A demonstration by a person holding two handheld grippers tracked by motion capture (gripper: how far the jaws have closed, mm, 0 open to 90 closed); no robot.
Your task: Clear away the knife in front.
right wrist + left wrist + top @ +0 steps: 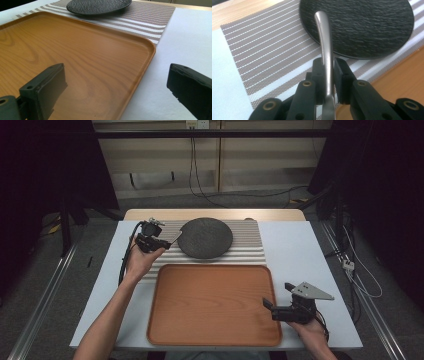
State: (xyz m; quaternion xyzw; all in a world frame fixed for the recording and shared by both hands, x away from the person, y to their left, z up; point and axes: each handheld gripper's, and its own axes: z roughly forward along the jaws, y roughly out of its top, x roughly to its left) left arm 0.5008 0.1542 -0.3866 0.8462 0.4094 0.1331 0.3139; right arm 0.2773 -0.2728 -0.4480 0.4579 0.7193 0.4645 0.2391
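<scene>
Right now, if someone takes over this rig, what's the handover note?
Left gripper: shut on a metal utensil handle, held above the striped placemat, just left of the dark round plate. Which kind of utensil it is cannot be told.
Right gripper: open, holding nothing, at the right edge of the wooden tray.
Things: the plate sits on the placemat beyond the tray; nothing lies on the tray.
Done: utensil picked up.
Left: probably set the utensil down beside the plate on the placemat; it is not yet placed.
</scene>
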